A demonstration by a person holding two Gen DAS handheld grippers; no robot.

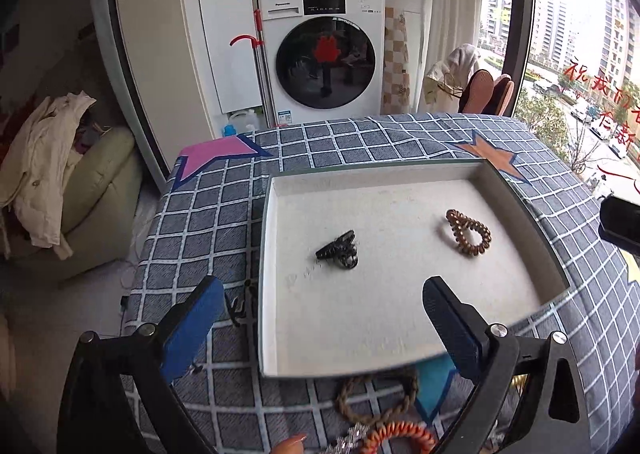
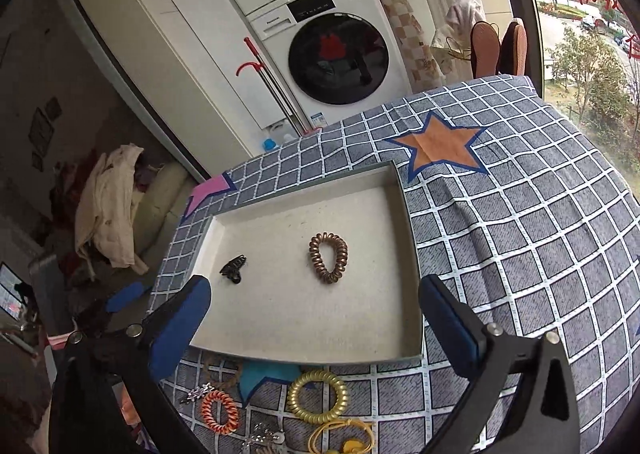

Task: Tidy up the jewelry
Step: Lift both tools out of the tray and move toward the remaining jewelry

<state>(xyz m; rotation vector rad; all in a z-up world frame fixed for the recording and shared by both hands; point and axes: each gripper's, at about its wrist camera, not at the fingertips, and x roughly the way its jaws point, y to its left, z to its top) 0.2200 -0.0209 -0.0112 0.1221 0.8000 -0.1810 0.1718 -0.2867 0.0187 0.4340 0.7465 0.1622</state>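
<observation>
Both claws are spread wide and hold nothing. Below the right gripper [image 2: 316,324], the yellow coil hair tie [image 2: 318,398] is seen lying flat, just outside the tray [image 2: 412,254], nearer than the left gripper [image 1: 324,318].

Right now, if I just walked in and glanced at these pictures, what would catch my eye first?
Probably the shallow white tray on the blue-grey checked cloth, holding only a small black claw hair clip on its left and a coiled brown spiral hair tie nearer the middle. In front of the tray, more pieces lie on the cloth, among them a yellow spiral hair tie and an orange one. Behind stands a white front-loading washing machine.
</observation>
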